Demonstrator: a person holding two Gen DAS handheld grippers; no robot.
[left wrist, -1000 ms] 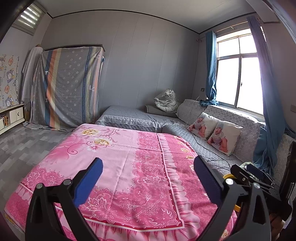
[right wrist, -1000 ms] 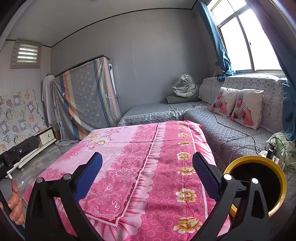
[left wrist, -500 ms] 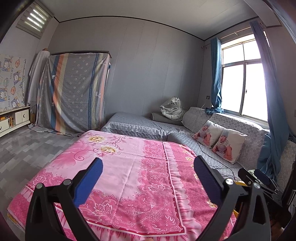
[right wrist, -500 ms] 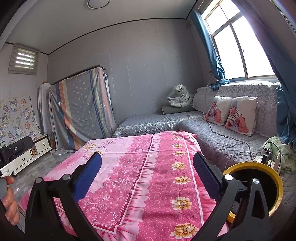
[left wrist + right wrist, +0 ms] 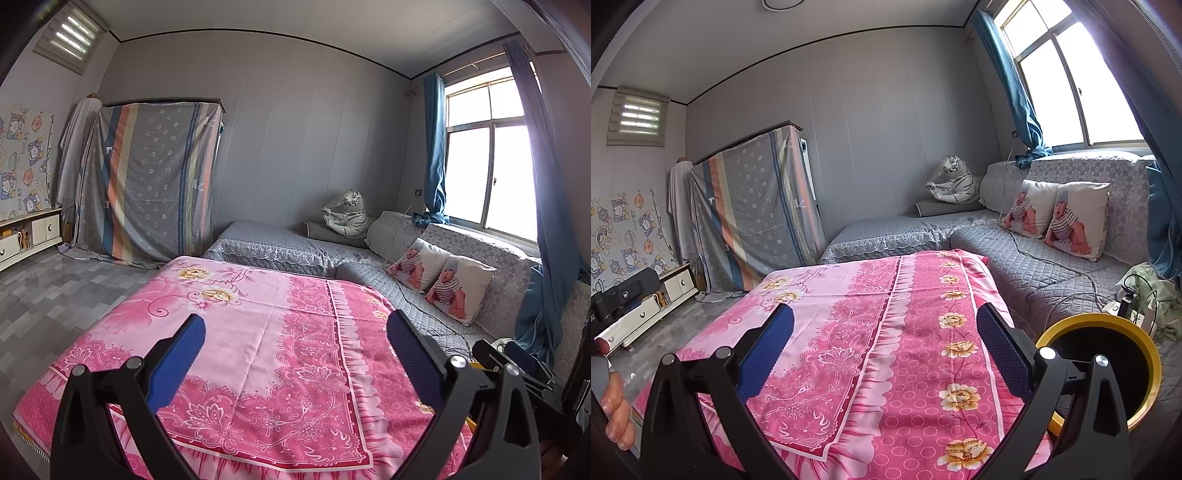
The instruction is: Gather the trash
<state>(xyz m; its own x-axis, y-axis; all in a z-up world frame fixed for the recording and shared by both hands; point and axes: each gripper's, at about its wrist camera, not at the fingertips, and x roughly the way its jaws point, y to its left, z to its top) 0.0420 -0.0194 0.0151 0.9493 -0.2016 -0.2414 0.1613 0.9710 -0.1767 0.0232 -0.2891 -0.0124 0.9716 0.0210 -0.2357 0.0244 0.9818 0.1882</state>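
Note:
My left gripper (image 5: 295, 347) is open and empty above the near part of a table covered by a pink flowered cloth (image 5: 258, 332). My right gripper (image 5: 884, 341) is open and empty above the same cloth (image 5: 905, 314). A black bin with a yellow rim (image 5: 1115, 365) stands to the right of the table, just behind my right finger. No trash shows on the cloth in either view. The right gripper's body (image 5: 517, 362) shows at the right edge of the left wrist view.
A grey quilted sofa (image 5: 1052, 258) with two baby-print pillows (image 5: 1056, 218) runs along the window side. A power strip and cables (image 5: 1126, 306) lie on it near the bin. A cloth-covered cabinet (image 5: 155, 192) and a low white unit (image 5: 26, 236) stand at the left.
Both grippers have tilted upward and pulled back a little, so more wall and ceiling show. Both jaws stay open and empty.

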